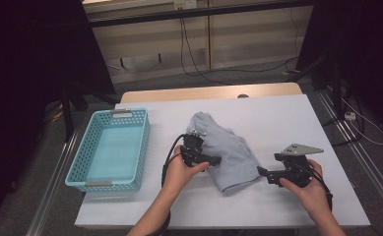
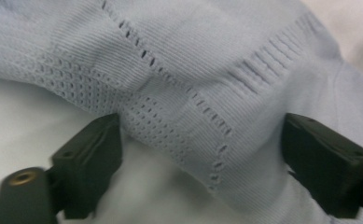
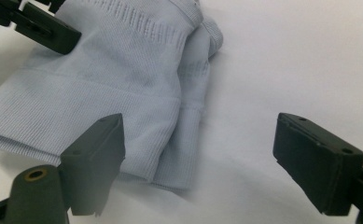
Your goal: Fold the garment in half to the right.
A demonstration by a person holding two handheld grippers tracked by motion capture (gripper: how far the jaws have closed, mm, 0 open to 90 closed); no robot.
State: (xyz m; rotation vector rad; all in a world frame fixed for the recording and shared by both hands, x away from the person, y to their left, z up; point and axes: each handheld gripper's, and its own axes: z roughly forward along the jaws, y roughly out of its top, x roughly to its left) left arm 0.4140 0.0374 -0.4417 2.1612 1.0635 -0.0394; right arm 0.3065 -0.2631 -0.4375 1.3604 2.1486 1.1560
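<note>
At frame centre we straddle the pale-blue knit garment (image 1: 224, 152) with our left gripper (image 1: 213, 161), jaws parted for a pinch, our right gripper (image 1: 264, 173) gaping empty beside its lower-right hem

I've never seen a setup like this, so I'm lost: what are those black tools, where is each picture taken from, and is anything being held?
A person sits at a white table with a hand-held two-jaw gripper in each hand. The high view looks down from above; the other two pictures come from cameras riding on the grippers. On the table lie a pale blue knitted garment and a turquoise basket. The left gripper has a fold of the garment between its open jaws, not yet pinched. The right gripper is open at the garment's near corner, holding nothing.
</note>
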